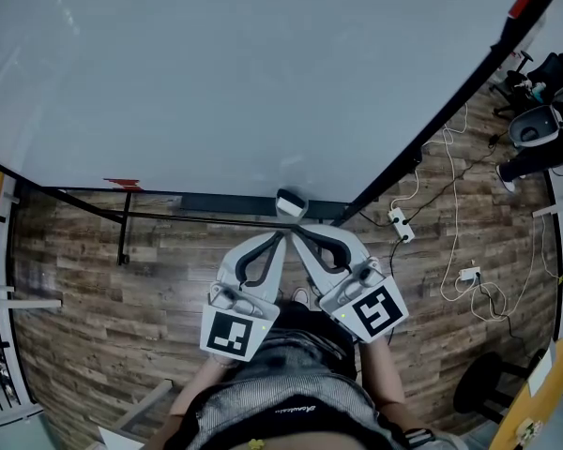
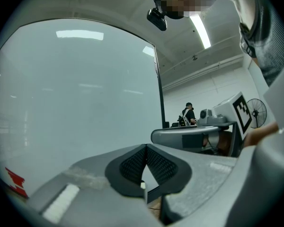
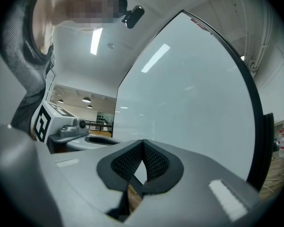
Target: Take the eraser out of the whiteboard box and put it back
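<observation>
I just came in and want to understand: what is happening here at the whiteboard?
A person stands before a whiteboard with a gripper in each hand. The left gripper and the right gripper are both shut and empty, and both point at the board. A small white object, perhaps the eraser box, sits on the board's lower rail, and neither gripper touches it.

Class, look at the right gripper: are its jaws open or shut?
Shut. The right gripper shows its jaws touching at the tips, nothing between them.
</observation>
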Demonstrator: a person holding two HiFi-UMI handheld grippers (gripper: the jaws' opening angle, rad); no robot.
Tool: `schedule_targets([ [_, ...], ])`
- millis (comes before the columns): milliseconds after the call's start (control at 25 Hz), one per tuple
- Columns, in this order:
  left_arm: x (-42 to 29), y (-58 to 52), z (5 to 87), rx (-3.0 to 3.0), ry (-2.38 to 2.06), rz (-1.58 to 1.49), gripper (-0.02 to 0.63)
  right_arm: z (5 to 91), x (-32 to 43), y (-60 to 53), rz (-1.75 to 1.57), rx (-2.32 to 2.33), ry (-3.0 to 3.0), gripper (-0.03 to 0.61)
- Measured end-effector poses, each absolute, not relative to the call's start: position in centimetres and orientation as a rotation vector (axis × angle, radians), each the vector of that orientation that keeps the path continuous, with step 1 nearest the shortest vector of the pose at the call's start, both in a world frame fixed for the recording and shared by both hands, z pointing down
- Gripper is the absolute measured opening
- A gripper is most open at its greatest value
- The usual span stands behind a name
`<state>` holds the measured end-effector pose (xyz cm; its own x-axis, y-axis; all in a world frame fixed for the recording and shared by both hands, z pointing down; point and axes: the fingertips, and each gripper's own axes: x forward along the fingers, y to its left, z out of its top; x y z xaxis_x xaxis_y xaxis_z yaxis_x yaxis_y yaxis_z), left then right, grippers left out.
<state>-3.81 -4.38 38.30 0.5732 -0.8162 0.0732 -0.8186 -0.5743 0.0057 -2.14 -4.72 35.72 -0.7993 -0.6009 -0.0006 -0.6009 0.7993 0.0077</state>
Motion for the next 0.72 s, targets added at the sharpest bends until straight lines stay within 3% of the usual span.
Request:
schedule_targets([
  [720, -2.9, -3.3, 38.4, 2.739, -1.432, 0.096, 0.003, 36.2, -1.4, -3.6, -0.026, 0.965, -2.947, 0.002],
])
